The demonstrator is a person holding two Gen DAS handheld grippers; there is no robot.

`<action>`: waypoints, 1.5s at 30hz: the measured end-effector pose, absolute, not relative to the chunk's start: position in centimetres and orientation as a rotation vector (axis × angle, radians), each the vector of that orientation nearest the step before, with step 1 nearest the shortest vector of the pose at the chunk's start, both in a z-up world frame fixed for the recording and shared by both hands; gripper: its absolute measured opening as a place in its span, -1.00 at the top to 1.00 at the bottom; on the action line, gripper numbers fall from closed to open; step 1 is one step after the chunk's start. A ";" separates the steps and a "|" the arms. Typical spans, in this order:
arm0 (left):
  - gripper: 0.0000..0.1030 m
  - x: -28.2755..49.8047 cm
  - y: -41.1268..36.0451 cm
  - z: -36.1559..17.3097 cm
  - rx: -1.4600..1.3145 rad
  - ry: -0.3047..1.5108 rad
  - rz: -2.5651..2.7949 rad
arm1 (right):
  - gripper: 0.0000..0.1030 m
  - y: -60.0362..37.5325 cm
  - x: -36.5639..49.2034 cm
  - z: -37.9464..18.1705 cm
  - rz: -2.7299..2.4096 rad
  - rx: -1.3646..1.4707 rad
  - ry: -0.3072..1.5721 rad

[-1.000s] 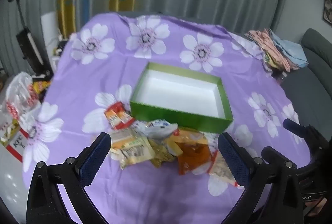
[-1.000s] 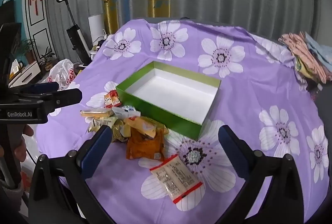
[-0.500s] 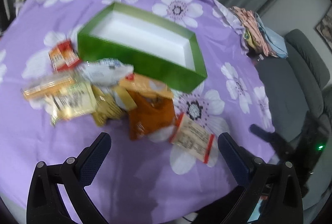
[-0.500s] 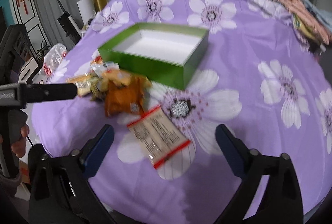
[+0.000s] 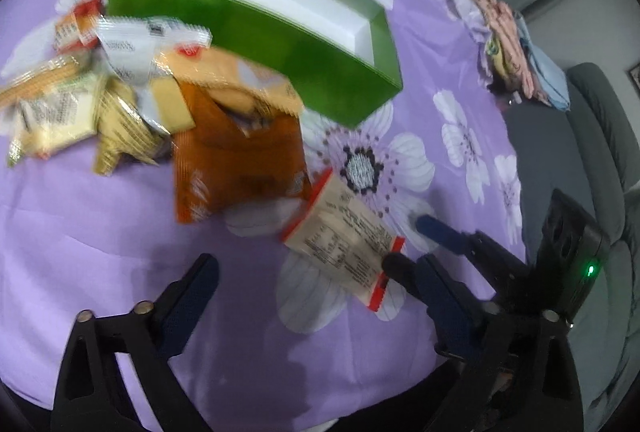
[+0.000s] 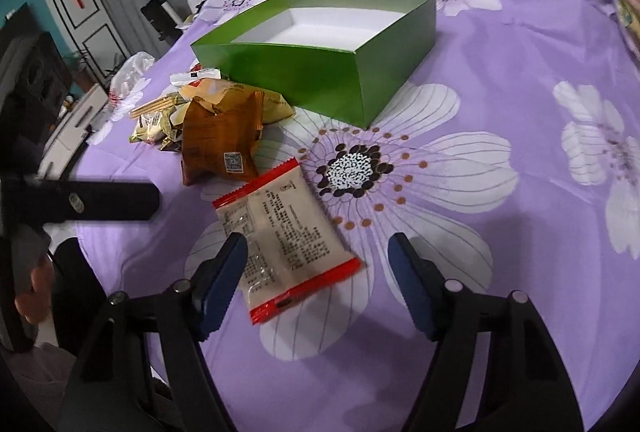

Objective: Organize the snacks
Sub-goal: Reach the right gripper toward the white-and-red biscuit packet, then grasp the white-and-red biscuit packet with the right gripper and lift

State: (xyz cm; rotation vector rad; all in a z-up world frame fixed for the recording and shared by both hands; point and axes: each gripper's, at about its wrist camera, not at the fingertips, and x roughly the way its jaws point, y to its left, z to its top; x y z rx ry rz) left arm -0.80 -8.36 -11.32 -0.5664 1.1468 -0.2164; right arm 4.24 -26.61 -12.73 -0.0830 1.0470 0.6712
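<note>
Right wrist view shows your green cardboard box [image 6: 320,72] empty; nothing is sorted yet. Your right claw [image 6: 316,280] is closing around the near red-edged clear packet [image 6: 280,232], unpinched; your left claw [image 5: 316,296] is closing, empty.

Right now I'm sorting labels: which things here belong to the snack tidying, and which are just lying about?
Part of the job:
green box
red-edged packet
orange packet
snack pile

Just lying about:
folded clothes
plastic bag
sofa
</note>
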 end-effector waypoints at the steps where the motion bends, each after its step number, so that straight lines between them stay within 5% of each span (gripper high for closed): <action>1: -0.78 -0.7 -8.5 -11.7 -0.581 1.160 -0.220 | -0.40 -26.6 4.3 -13.1 0.683 -0.068 1.057; 5: -0.53 -0.2 -9.2 -12.8 -0.604 1.187 -0.223 | -0.24 -26.1 3.9 -13.8 0.721 -0.073 1.069; 11: -0.50 0.1 -9.6 -13.3 -0.591 1.178 -0.218 | 0.27 -25.3 2.2 -13.6 0.782 -0.101 1.100; 13: -0.42 0.1 -9.6 -13.4 -0.569 1.179 -0.218 | 0.30 -24.7 1.7 -13.6 0.792 -0.113 1.103; 17: 0.08 0.0 -9.1 -13.5 -0.537 1.176 -0.196 | 0.34 -23.7 1.3 -13.6 0.810 -0.125 1.110; 20: 0.21 0.0 -8.4 -13.9 -0.556 1.177 -0.197 | 0.29 -23.2 1.8 -13.9 0.786 -0.112 1.122; 25: 0.24 -0.1 -8.9 -13.8 -0.500 1.168 -0.196 | 0.25 -22.4 1.5 -14.1 0.753 -0.130 1.111; 32: 0.36 -0.2 -9.4 -13.3 -0.421 1.151 -0.207 | 0.58 -23.4 0.8 -13.7 0.712 -0.093 1.078; 45: 0.37 -1.8 -8.8 -9.3 -0.351 1.060 -0.229 | 0.63 -22.2 -1.3 -10.1 0.679 -0.086 0.969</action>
